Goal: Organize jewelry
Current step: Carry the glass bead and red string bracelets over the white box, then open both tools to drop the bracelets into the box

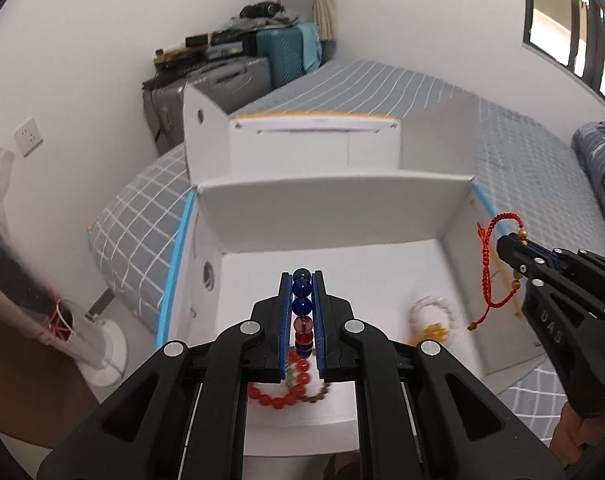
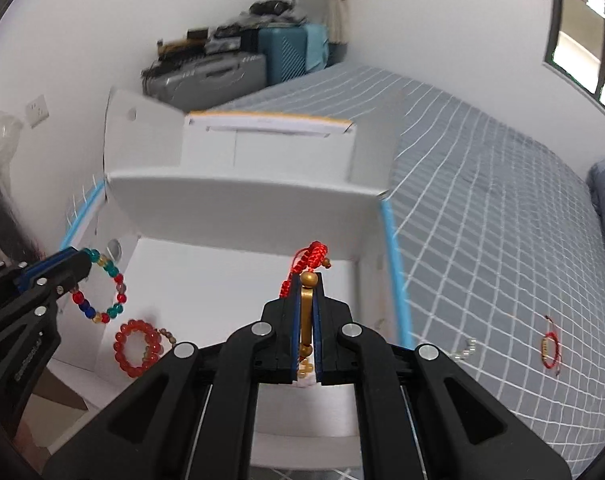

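Note:
My left gripper (image 1: 302, 276) is shut on a multicoloured glass bead bracelet (image 1: 303, 304) and holds it above the open white box (image 1: 334, 196); the bracelet also shows in the right wrist view (image 2: 102, 292), hanging from the left gripper (image 2: 84, 258). My right gripper (image 2: 312, 280) is shut on a red cord bracelet with gold beads (image 2: 308, 300), also over the box; in the left wrist view the cord (image 1: 488, 264) dangles from the right gripper (image 1: 510, 240). A red bead bracelet (image 2: 136, 348) and a white bead bracelet (image 1: 434, 312) lie on the box floor.
The box stands on a bed with a grey checked sheet (image 2: 502, 220). Another red cord bracelet (image 2: 549, 350) and a small silver piece (image 2: 466, 350) lie on the sheet right of the box. Suitcases (image 1: 230, 76) stand by the far wall.

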The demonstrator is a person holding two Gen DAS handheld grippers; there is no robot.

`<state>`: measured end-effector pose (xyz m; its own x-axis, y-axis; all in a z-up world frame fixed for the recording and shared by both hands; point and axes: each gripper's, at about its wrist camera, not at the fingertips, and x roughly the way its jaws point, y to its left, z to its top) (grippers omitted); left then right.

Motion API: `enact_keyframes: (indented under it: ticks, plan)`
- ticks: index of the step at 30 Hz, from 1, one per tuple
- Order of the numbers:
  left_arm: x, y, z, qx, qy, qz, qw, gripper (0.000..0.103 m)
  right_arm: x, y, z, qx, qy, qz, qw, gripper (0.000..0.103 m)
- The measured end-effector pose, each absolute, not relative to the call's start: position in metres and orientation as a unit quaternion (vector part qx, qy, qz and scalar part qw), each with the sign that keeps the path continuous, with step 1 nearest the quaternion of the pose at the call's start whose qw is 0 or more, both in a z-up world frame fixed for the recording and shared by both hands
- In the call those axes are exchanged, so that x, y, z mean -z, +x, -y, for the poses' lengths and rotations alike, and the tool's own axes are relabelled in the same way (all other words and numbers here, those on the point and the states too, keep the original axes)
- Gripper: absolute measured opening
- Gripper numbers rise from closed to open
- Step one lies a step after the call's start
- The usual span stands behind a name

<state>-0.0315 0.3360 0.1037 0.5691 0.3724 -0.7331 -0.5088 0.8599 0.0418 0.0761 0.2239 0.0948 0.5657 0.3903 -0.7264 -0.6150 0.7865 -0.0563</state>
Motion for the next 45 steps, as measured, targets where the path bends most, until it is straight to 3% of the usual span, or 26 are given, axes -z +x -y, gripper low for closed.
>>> enact_keyframes:
  ticks: [18,27,28,29,30,33,37,38,45]
  plan:
    - [-0.047,-0.016,-0.356,-0.250,-0.102,-0.452,0.850,0.009,-0.029,0.089,-0.254,-0.283,-0.195,-0.432,0.834,0.004]
    - [-0.050,-0.015,-0.355,-0.252,-0.100,-0.449,0.851,0.012,-0.025,0.091,-0.253,-0.283,-0.185,-0.447,0.828,0.006]
    - [-0.051,-0.015,-0.356,-0.254,-0.100,-0.451,0.850,0.019,-0.026,0.091,-0.252,-0.284,-0.182,-0.448,0.828,0.015]
    - [-0.051,-0.015,-0.356,-0.257,-0.102,-0.450,0.849,0.035,-0.027,0.091,-0.251,-0.284,-0.179,-0.447,0.829,0.025]
    - [-0.053,-0.017,-0.355,-0.259,-0.103,-0.447,0.850,0.042,-0.029,0.090,-0.249,-0.285,-0.175,-0.445,0.831,0.030]
    - [-0.057,-0.020,-0.355,-0.266,-0.100,-0.439,0.852,0.046,-0.035,0.090,-0.247,-0.288,-0.168,-0.446,0.831,0.044]
    - [-0.064,-0.024,-0.354,-0.273,-0.099,-0.430,0.855,0.061,-0.049,0.085,-0.241,-0.288,-0.164,-0.430,0.840,0.064]
    - [-0.066,-0.025,-0.353,-0.275,-0.096,-0.426,0.856,0.067,-0.053,0.084,-0.239,-0.288,-0.163,-0.425,0.843,0.068]
    - [-0.076,-0.028,-0.340,-0.276,-0.085,-0.412,0.864,0.082,-0.082,0.082,-0.211,-0.280,-0.147,-0.391,0.864,0.086]
